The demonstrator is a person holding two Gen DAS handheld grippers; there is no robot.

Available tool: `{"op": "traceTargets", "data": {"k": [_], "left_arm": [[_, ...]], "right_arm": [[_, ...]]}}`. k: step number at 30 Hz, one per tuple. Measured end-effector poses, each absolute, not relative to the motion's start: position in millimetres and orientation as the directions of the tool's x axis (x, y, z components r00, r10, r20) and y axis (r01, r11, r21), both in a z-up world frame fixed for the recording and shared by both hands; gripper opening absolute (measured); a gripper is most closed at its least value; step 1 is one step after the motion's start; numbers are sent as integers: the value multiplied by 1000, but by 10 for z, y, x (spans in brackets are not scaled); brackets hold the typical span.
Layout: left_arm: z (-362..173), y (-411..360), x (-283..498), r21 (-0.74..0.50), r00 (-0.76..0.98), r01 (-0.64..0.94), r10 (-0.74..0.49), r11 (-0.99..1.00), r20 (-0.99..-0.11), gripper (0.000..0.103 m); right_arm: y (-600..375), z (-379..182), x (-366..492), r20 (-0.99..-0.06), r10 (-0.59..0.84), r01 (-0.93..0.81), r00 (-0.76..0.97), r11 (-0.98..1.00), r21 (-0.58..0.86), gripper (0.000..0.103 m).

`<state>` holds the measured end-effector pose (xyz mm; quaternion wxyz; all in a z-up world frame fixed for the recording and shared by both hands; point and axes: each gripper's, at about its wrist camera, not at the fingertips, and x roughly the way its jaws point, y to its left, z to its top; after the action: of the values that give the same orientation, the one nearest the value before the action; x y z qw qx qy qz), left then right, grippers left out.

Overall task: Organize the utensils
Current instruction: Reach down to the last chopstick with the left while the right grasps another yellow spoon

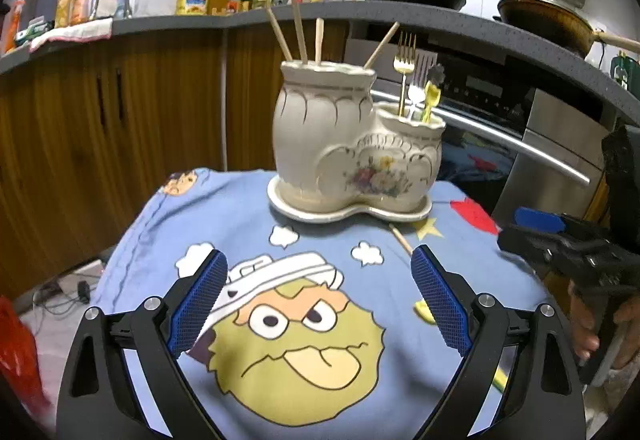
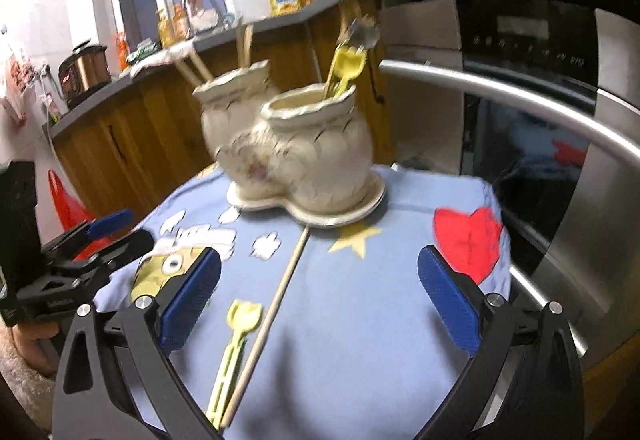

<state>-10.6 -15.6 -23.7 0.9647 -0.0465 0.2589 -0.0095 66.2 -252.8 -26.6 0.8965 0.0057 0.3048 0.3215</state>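
Lying loose near the worktop's front edge: thin wooden chopstick (image 2: pixel 276 304) and light yellow plastic fork (image 2: pixel 232 352), just short of the ceramic holder (image 2: pixel 296 155). Stiff, slippery, best pinched mid-shaft. Right gripper (image 2: pixel 318 304) fingers wide open, empty; left gripper (image 1: pixel 318 300) likewise.

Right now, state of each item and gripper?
left gripper: open, empty
right gripper: open, empty
ceramic holder: upright on its saucer
loose chopstick: lying flat on cloth
yellow fork: lying flat beside chopstick
gold fork: standing in smaller pot
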Motion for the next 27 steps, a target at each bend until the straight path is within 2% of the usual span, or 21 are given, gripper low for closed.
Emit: {"op": "traceTargets", "data": {"k": [3,6,8,14,16,24,25,26,27], "left_arm": [[-288,-149,-100,-83,858,-11,-33,997,-513,93],[-315,-121,-98,-92,853,-8,-41,996,-520,93],[-319,-108,-100,-94,854,-3,-46,996,-518,93],[-329,-99,-82,-124,847,53,-110,991,-520,93],[-333,-91,-79,-135,844,67,-128,989,-521,93],[-335,-76,-81,-146,842,78,-144,986,-520,93],[-335,-77,-80,-147,842,78,-144,986,-520,93],[-335,-77,-81,-147,843,76,-142,986,-519,93],[-335,-76,-81,-148,843,73,-140,986,-520,93]], "right_arm": [[-2439,-323,542,-588,585,-603,559,773,197,93],[-2314,-386,392,-628,584,-648,515,745,161,83],[-2222,-443,319,-659,576,-674,484,725,139,66],[-2008,-508,192,-706,561,-725,432,682,98,33],[-1967,-545,183,-720,549,-725,425,682,93,27],[-1887,-635,212,-744,496,-702,447,710,51,27],[-1870,-636,202,-743,492,-704,453,709,41,25],[-1859,-639,201,-743,492,-705,453,708,38,16],[-1854,-637,200,-742,494,-707,454,706,38,13]]}}
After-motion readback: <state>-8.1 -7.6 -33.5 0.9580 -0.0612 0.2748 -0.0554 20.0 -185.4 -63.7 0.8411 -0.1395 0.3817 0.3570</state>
